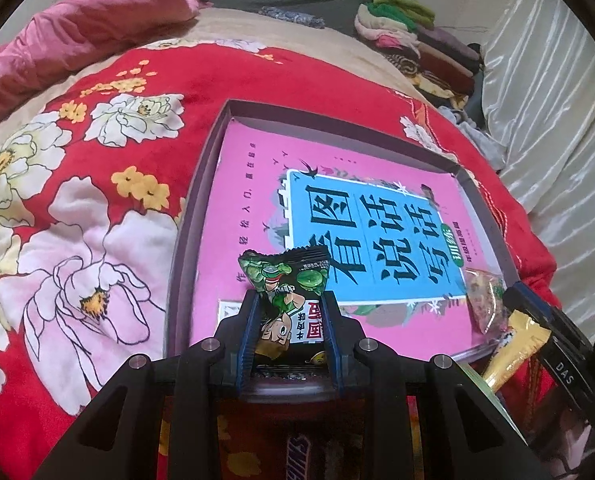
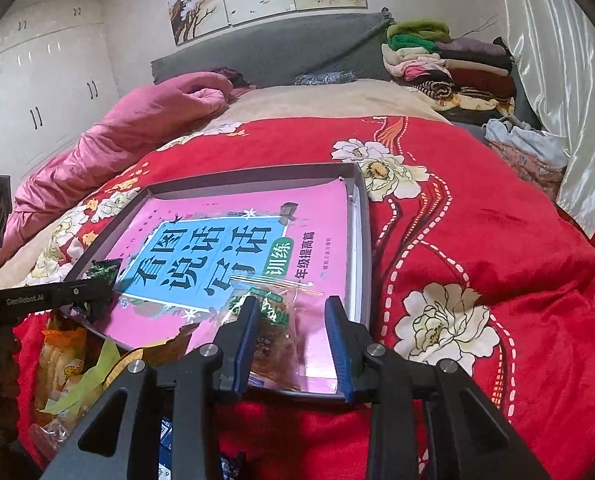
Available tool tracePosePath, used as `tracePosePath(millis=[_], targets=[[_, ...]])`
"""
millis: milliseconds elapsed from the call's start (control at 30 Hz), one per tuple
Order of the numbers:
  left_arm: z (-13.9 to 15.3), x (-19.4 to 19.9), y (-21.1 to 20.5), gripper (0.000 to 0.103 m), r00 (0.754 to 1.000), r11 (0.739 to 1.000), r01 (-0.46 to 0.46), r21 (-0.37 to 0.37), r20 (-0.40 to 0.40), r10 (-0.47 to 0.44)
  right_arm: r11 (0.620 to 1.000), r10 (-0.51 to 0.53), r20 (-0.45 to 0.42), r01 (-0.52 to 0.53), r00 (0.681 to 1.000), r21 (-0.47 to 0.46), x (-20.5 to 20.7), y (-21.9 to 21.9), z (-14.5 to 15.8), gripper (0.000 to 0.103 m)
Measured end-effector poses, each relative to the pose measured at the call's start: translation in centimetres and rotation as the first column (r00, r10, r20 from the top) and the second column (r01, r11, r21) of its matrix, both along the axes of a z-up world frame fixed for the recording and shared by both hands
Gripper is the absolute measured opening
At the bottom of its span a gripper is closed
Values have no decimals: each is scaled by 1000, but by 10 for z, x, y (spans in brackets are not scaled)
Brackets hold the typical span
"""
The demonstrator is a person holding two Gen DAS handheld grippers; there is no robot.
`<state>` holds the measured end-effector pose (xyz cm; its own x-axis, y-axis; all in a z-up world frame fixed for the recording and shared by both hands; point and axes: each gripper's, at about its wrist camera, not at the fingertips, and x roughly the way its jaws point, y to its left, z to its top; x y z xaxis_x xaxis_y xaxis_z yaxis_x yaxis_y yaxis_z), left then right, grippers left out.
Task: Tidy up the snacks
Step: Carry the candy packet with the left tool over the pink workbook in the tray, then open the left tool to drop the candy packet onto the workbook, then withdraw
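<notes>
Your left tongs (image 1: 291, 316) pinched the green cartoon-printed snack packet (image 1: 287, 284) over the shallow grey box's (image 1: 201, 184) 6 o'clock edge. Your right tongs (image 2: 293, 312) stood spread around the clear cracker packet (image 2: 275, 320), already inside. Loose snacks remained outside.

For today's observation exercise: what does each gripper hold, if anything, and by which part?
The left gripper clamps the green snack packet across its lower half. The right gripper has a clear-wrapped snack between its fingers, but whether they grip it cannot be told.
</notes>
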<state>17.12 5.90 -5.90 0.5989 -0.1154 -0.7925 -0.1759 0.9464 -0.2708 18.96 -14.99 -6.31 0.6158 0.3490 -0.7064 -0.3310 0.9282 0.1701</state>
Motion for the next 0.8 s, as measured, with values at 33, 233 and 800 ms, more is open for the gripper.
tracePosePath(millis=[33, 233, 800], targets=[[0, 1, 2, 31, 1000, 1000, -4, -4, 3, 4, 1000, 0, 1, 0, 1000, -2, 0, 0, 0, 34], [2, 4, 6, 31, 1000, 1000, -11, -7, 15, 11, 1000, -12, 14, 12, 1000, -28, -1, -2, 1, 34], [17, -11, 11, 59, 999, 1000, -7, -19, 47, 8, 999, -9, 13, 9, 1000, -40, -2, -2, 0, 39]])
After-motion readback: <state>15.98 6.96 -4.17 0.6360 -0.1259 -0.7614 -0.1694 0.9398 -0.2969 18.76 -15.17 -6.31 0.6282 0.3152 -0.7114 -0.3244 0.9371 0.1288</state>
